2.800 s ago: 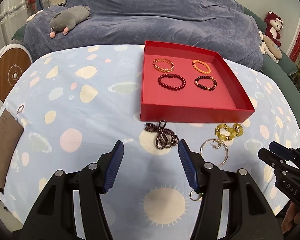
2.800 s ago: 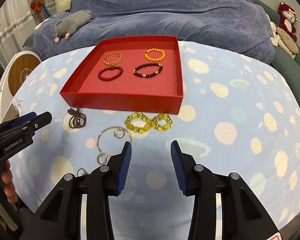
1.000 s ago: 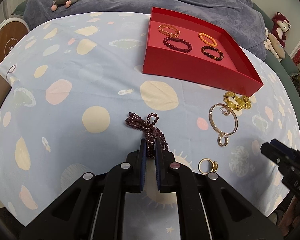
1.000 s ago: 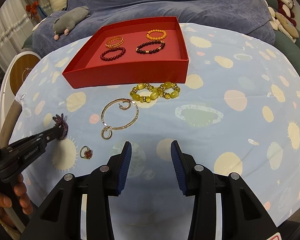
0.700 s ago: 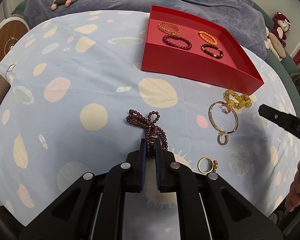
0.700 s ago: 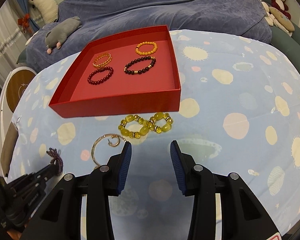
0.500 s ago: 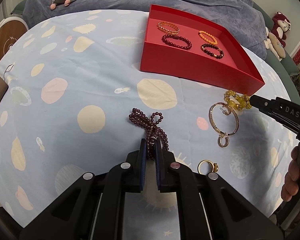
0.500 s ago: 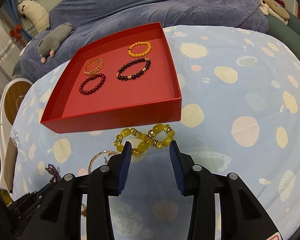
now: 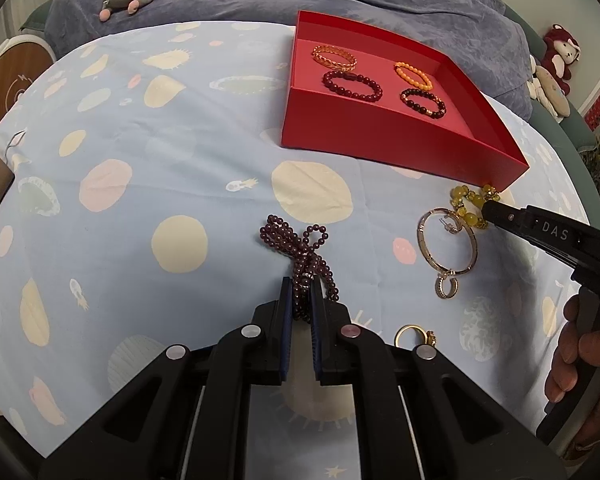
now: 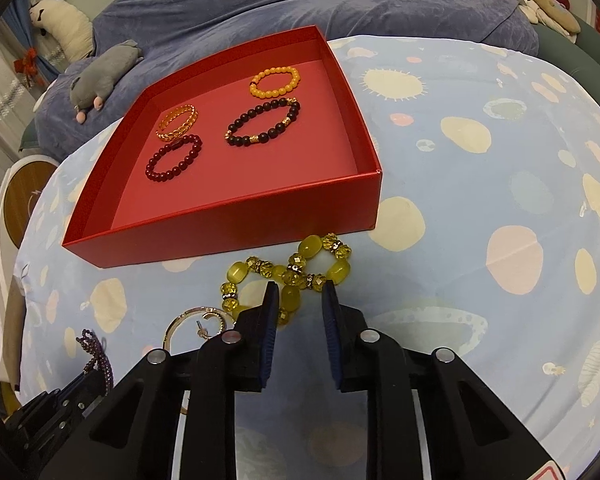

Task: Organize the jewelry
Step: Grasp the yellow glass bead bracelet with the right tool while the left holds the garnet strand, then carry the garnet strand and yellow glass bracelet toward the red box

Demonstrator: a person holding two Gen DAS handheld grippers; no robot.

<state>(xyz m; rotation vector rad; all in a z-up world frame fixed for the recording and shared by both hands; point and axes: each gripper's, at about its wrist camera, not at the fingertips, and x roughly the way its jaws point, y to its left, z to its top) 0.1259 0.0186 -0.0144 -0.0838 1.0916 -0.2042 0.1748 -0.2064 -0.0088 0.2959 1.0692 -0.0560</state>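
On the left, the left gripper (image 9: 301, 302) is pinched tight on the near end of the dark garnet bead strand (image 9: 298, 254), which lies looped on the spotted cloth (image 9: 140, 184), well short of the red tray (image 9: 396, 148). The strand looks light and limp, so held by one end it would likely dangle and swing; the bunched middle seems the surer hold. How many strands sit between the pads is hard to tell. To the right, the right gripper (image 10: 298, 304) stands parted around the yellow bead bracelet (image 10: 290, 270), just in front of the tray wall; one bead lies between the tips. Its beads look hard, glossy and apt to slip, so a grip across the doubled middle seems best. The gold hoop (image 10: 196, 326) is half hidden behind the fingers.
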